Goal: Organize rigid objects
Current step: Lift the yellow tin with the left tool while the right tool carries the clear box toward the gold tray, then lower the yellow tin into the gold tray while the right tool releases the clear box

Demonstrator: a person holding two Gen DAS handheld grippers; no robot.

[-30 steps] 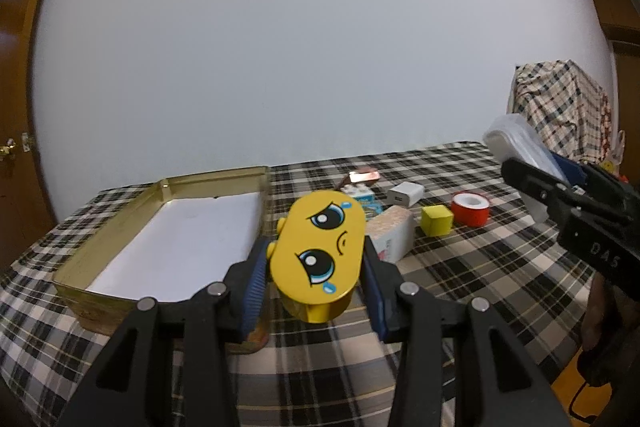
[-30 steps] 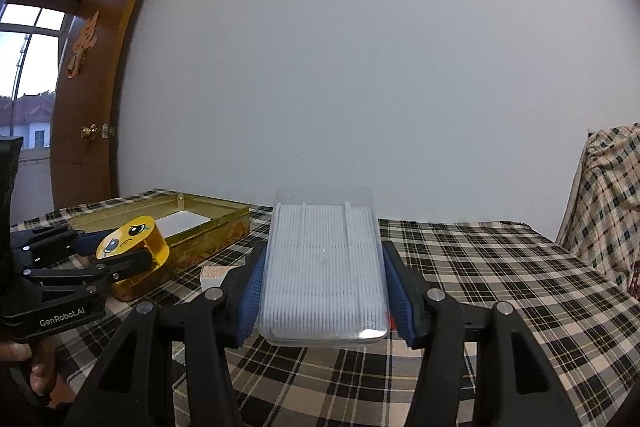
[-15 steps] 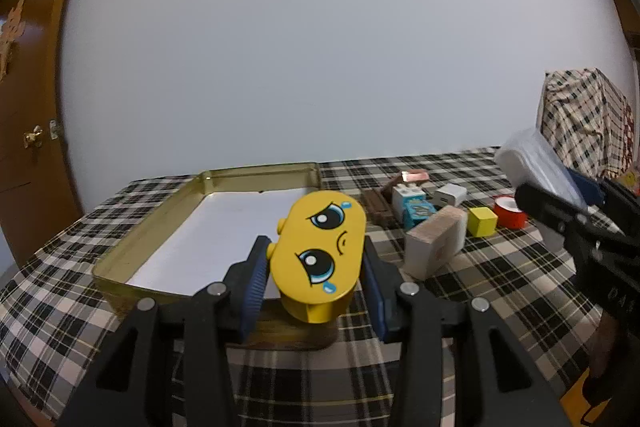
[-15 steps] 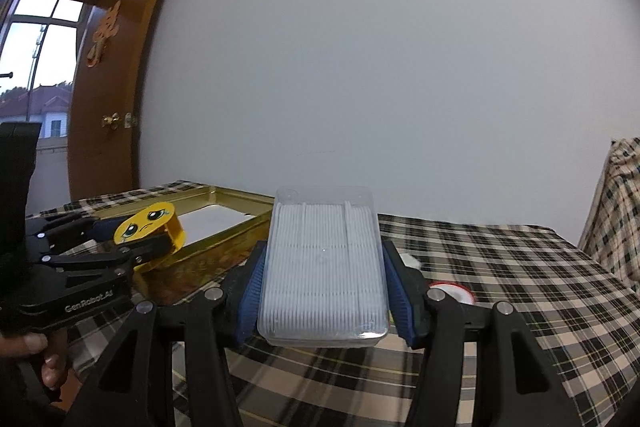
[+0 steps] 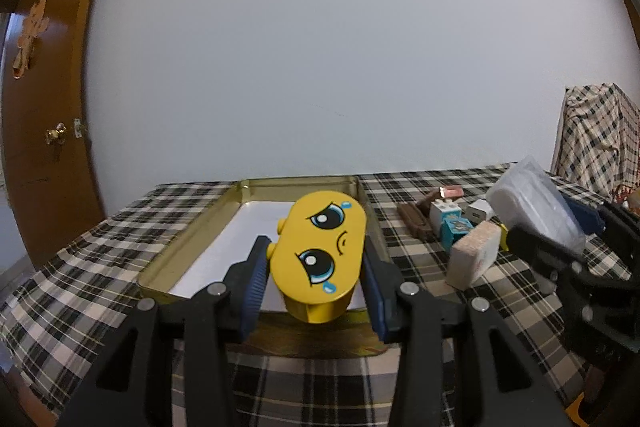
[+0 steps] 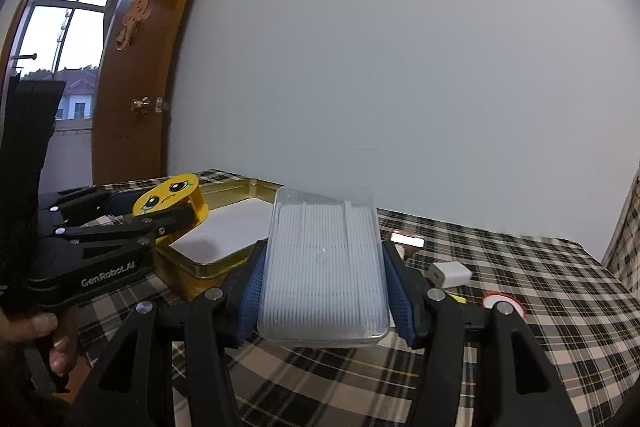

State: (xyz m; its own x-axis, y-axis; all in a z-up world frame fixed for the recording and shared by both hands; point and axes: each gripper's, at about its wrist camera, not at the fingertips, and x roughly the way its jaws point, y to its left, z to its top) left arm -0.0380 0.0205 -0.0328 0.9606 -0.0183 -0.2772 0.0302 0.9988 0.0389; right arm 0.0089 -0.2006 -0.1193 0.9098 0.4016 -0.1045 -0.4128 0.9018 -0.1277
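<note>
Left gripper [image 5: 318,287]: fingers clamped on the yellow toy [image 5: 320,257], its crying face turned up toward the camera, long axis running forward and away between the pads.
Right gripper [image 6: 324,297]: fingers pressed against both long sides of the clear box [image 6: 324,267] of white sticks, long axis pointing straight ahead.
Gold tin [image 5: 188,247]: open, white-lined, just ahead of and below the left fingertips; ahead and to the left of the right fingertips.
Key relation: the left gripper looks nearer the tin, with the toy already above its near rim, so its drop likely comes first.
Beyond, right of the left fingers: loose blocks [image 5: 452,223] on the checked cloth [image 5: 80,283].
</note>
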